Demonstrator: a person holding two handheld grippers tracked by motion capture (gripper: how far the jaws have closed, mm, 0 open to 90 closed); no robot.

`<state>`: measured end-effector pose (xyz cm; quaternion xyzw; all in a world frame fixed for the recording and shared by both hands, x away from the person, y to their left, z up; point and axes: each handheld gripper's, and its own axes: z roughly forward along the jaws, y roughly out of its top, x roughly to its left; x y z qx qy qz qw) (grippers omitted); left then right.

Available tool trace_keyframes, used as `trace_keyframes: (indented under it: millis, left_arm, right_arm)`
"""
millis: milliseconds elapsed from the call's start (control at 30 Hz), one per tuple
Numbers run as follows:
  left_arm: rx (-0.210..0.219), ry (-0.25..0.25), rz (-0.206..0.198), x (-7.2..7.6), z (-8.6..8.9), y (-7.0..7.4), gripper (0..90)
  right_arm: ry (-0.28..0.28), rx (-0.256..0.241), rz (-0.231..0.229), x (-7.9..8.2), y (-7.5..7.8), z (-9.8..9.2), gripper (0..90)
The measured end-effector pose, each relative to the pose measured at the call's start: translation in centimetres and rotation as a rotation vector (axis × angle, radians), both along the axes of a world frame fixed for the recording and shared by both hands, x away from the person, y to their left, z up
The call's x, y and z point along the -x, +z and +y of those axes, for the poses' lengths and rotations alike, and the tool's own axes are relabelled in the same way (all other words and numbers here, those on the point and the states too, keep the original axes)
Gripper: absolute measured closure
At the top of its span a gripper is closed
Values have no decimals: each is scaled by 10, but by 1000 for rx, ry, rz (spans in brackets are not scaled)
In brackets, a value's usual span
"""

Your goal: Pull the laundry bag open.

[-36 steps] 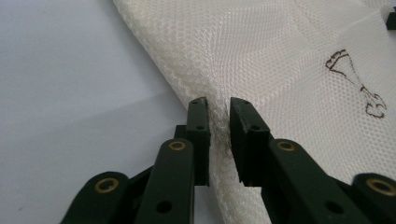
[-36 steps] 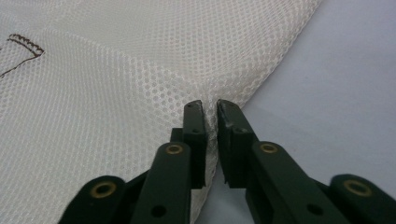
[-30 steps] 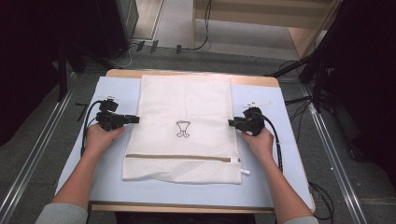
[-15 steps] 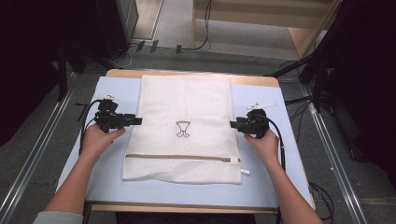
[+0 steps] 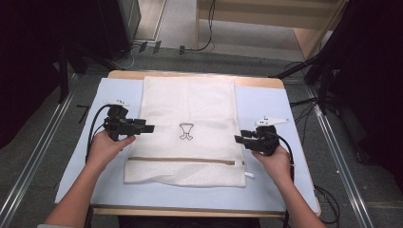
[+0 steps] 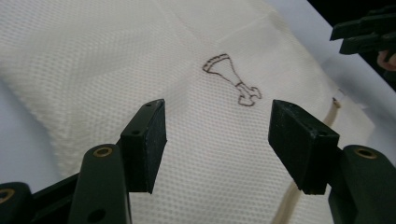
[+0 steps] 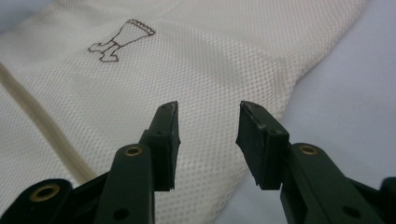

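The mesh bag lies flat in the middle of the blue mat, long side running away from you, its zip crossing it near your edge and a small brown emblem printed at its centre. A white tag sticks out at the near right corner.

Your left gripper sits at the bag's left edge, its jaws wide apart and reaching over the mesh; in the left gripper view the emblem shows between them, with nothing gripped. Half a second ago it was in much the same spot, so it has hardly shifted.

Your right gripper is at the right edge, level with a point just above the zip. It has come down toward you since the earlier frames, when it was level with the emblem. In the right gripper view its jaws stand partly open over the bag's edge, holding nothing; whether the tips touch the mesh is hard to say from here.

The table shows as a wooden strip beyond the mat.
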<state>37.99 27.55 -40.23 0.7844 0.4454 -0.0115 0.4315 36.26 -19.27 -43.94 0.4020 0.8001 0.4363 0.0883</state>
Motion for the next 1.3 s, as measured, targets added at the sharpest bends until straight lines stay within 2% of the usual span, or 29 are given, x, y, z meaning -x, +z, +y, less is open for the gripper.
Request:
trace_keyframes:
  millis: [200,400,533,567,667,800,1033,1300]
  left_arm:
    - [-23,-48,-20,9,-18,2,400]
    - [-28,-90,-34,18,-37,3,476]
    - [-46,-113,-43,21,-50,3,543]
    - [-39,-117,-46,22,-53,3,555]
    - [-44,-138,-41,22,-62,1,567]
    - [-58,-174,-53,22,-75,0,578]
    - [-52,-226,-51,22,-98,-2,566]
    - [-55,-275,-53,22,-122,-6,550]
  right_arm:
    - [10,15,-3,18,-2,-4,632]
    - [18,15,12,29,-5,-5,664]
    - [26,7,30,32,-8,-2,722]
    - [27,4,37,33,-8,-2,732]
    - [41,-5,41,35,-8,0,808]
    - [65,10,64,40,-10,3,900]
    - [82,22,90,44,-17,2,900]
    - [91,67,117,47,-27,2,900]
